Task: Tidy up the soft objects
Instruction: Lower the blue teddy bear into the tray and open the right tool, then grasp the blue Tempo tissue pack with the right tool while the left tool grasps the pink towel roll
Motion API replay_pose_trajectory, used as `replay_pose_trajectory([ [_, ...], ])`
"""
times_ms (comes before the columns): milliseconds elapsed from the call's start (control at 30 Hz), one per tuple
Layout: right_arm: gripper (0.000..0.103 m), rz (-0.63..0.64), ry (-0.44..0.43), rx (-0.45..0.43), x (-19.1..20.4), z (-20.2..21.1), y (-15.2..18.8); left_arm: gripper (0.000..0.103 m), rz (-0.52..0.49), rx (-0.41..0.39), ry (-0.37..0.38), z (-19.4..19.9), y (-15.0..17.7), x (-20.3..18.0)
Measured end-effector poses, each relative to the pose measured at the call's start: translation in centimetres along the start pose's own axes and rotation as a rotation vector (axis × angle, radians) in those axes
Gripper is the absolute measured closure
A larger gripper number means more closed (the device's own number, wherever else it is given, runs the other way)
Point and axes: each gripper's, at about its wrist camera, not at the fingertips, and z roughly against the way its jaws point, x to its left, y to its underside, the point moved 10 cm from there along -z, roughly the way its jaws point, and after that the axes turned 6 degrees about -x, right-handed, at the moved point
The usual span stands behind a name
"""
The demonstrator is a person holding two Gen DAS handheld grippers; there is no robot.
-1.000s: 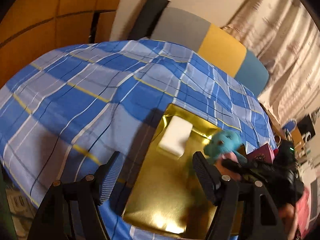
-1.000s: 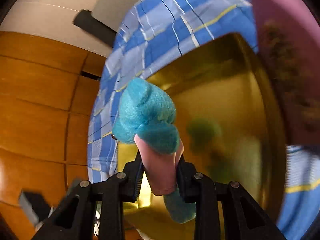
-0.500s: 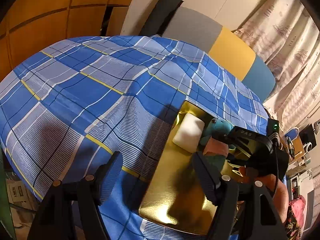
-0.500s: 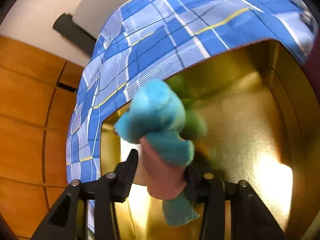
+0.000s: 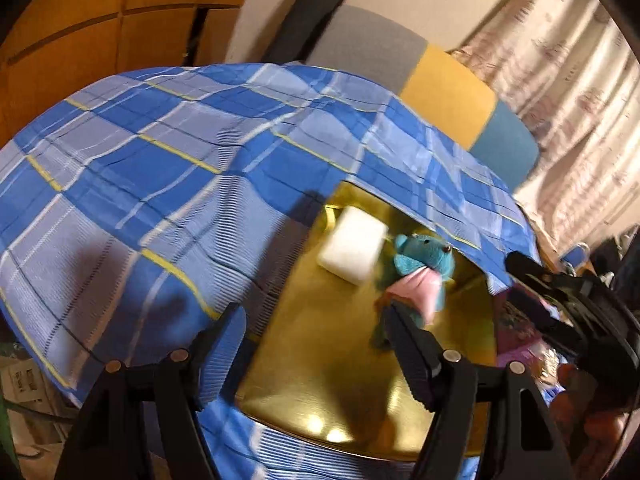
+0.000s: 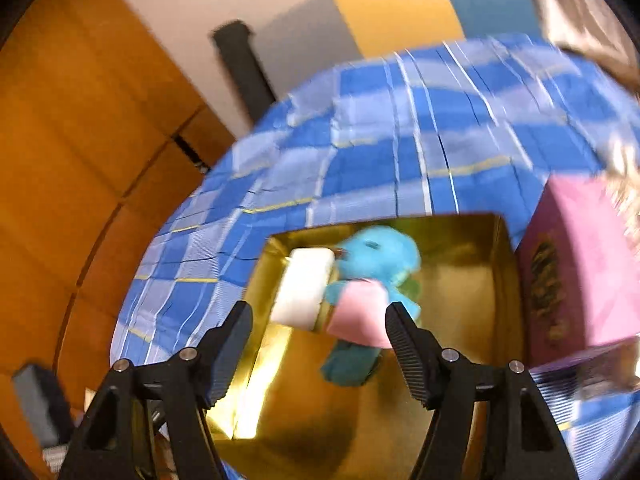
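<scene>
- Right gripper (image 6: 318,334): its jaws have just been opening and now stand spread above the gold tray (image 6: 460,320), with nothing pressed between the pads; the plush toy shows in the gap between the fingers but lies down in the tray, free of them.
- Left gripper (image 5: 316,344) hangs over the near left edge of the tray, jaws spread wide and empty.
- Teal plush toy (image 6: 374,258) with a pink cloth garment lies inside the tray near its far edge, head toward the far wall.
- White foam block (image 6: 302,290) sits in the tray's far left corner, touching the toy's left side.
- Gold tray rests on a bed covered by a blue plaid sheet (image 5: 160,184).
- Pink box (image 6: 576,264) stands just beside the tray's right edge.
- From the left wrist view, the right gripper's black body shows at the tray's right side, gripped by a hand (image 5: 588,412).
</scene>
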Motion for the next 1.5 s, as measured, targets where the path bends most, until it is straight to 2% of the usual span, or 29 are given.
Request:
replay_pose_trajectory([
  [100, 0.033, 0.085, 0.002, -0.100, -0.2, 4.4, -0.8, 0.030, -0.023, 0.005, 0.057, 0.3, 0.8, -2.1],
  [200, 0.033, 0.132, 0.046, -0.191, -1.8, 8.4, -1.5, 0.030, -0.071, 0.007, 0.117, 0.6, 1.8, -4.8],
  [333, 0.031, 0.119, 0.161, -0.270, -7.2, 13.2, -2.0, 0.030, -0.162, 0.024, 0.187, 0.9, 3.8, -9.0],
  [467, 0.031, 0.070, 0.294, -0.284, -14.4, 16.5, -1.3, 0.030, -0.229, 0.058, 0.252, 1.1, 6.4, -12.9],
  [633, 0.030, -0.064, 0.436, -0.230, -24.8, 18.8, 1.2, 0.030, -0.315, 0.087, 0.338, 1.9, 9.4, -17.8],
  [733, 0.029, -0.085, 0.550, -0.160, -31.1, 19.4, 3.2, 0.030, -0.395, 0.115, 0.352, 1.8, 11.5, -20.7],
  [933, 0.029, -0.177, 0.690, -0.051, -43.1, 22.3, 5.4, 0.030, -0.552, 0.172, 0.387, 1.9, 15.9, -25.7],
  [967, 0.027, -0.186, 0.723, -0.052, -44.9, 23.2, 5.3, 0.030, -0.567, 0.179, 0.387, 1.9, 16.3, -26.2],
  [1000, 0.018, -0.195, 0.746, -0.050, -46.9, 24.0, 5.0, 0.030, -0.585, 0.189, 0.392, 1.8, 16.9, -26.9],
  [1067, 0.007, -0.209, 0.779, -0.043, -49.8, 25.2, 4.2, 0.030, -0.603, 0.203, 0.401, 1.6, 17.6, -28.1],
  [1100, 0.006, -0.206, 0.811, -0.053, -51.6, 26.1, 3.5, 0.030, -0.610, 0.208, 0.406, 1.5, 17.9, -28.7],
  [1167, 0.000, -0.200, 0.827, -0.048, -54.3, 26.9, 2.3, 0.030, -0.623, 0.211, 0.408, 1.4, 18.4, -29.9],
  [1300, 0.000, -0.184, 0.786, 0.045, -57.8, 25.5, 2.1, 0.030, -0.651, 0.223, 0.419, 1.1, 19.0, -32.7],
  [1400, 0.000, -0.187, 0.753, 0.091, -59.0, 23.9, 2.5, 0.030, -0.675, 0.230, 0.432, 1.0, 19.4, -34.7],
  [1500, 0.000, -0.137, 0.745, 0.142, -59.1, 21.9, 2.8, 0.030, -0.706, 0.230, 0.435, 0.7, 19.7, -37.2],
])
